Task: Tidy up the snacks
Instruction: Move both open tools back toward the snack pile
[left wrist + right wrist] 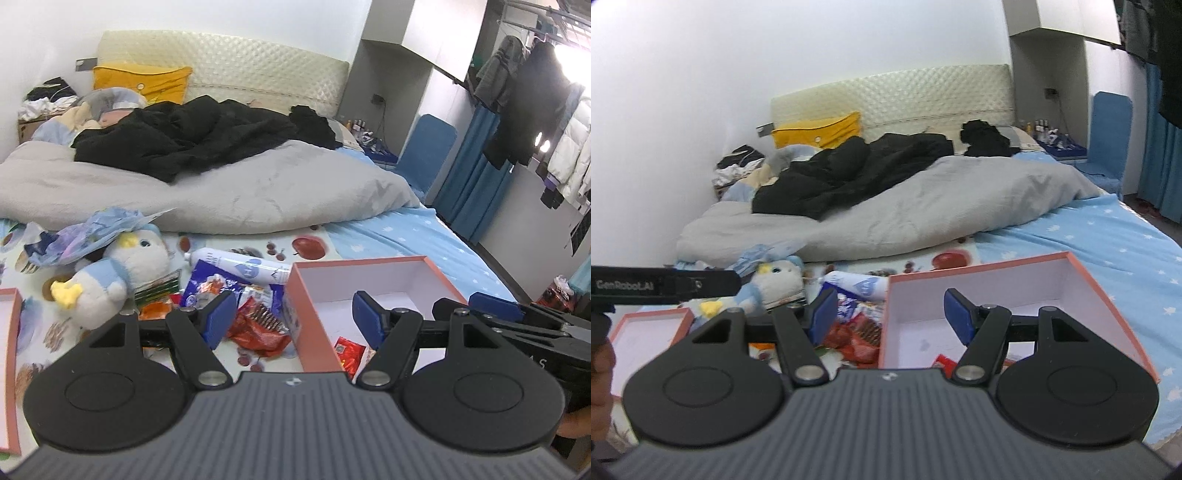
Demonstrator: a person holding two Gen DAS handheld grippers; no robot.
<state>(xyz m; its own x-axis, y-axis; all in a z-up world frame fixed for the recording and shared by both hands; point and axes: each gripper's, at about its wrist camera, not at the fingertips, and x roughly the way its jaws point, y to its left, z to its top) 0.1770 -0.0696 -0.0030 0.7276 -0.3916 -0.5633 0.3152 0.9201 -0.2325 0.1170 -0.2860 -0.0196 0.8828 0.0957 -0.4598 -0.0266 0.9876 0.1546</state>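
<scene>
Barely started: both claws, left and right, spread and empty, one red packet in the box just ahead, snack pile still on the bed left of it.

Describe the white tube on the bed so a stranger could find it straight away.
Start at the pink box with the white inside, standing open on the fruit-print sheet. Just left of its far corner lies the white tube, on its side, behind the heap of snack packets. It alone is long, round and white, with a pale blue heart.
</scene>
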